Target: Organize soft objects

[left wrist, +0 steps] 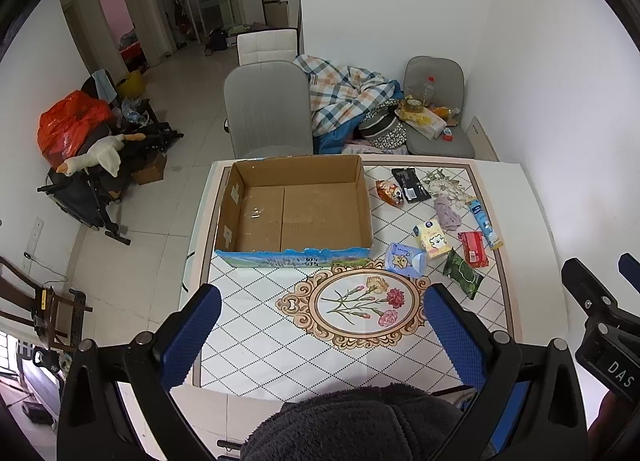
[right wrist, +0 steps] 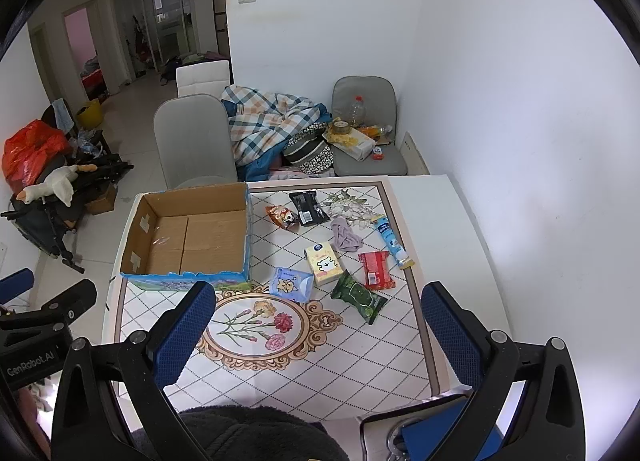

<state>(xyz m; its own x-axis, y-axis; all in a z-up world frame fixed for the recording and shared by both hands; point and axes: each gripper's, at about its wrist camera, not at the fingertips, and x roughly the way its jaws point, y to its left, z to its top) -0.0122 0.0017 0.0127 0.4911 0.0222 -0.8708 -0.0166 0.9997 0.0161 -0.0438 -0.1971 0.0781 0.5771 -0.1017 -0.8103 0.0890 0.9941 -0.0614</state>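
A: How do the two tools stand?

B: The left hand-held gripper [left wrist: 320, 335] hangs over the near edge of the worktop [left wrist: 256, 345], blue pads spread wide, nothing between them. The right hand-held gripper [right wrist: 318, 335] is the same: released, empty, tilted down toward the flower picture [right wrist: 256, 323] on the worktop.

A: And past the fingers?

B: On the left half sits an open cardboard box [left wrist: 294, 209], empty, its blue printed side facing us. The soft things lie in a loose cluster to the right of it.

A: Which ones?

B: Nearest the box's near right corner, a light blue tissue pack [right wrist: 291, 284]. Just beside that, further right, a yellow tissue pack [right wrist: 324, 264] with a bear on it. Near of that lies a green wipes pack [right wrist: 359, 297], and to its right a red pack [right wrist: 376, 269]. Beyond the yellow one, a crumpled purple cloth [right wrist: 345, 239]. At the right edge of the group, a blue and white tube [right wrist: 391, 241] lies aslant.

A: Anything at the far side?

B: An orange snack bag [right wrist: 283, 217] and a black packet [right wrist: 309, 207], side by side, just right of the box's far corner. All of them lie outside the box.

A: Behind the worktop?

B: A grey chair [left wrist: 267, 109] and a checked blanket [left wrist: 346, 95] heaped beside it.
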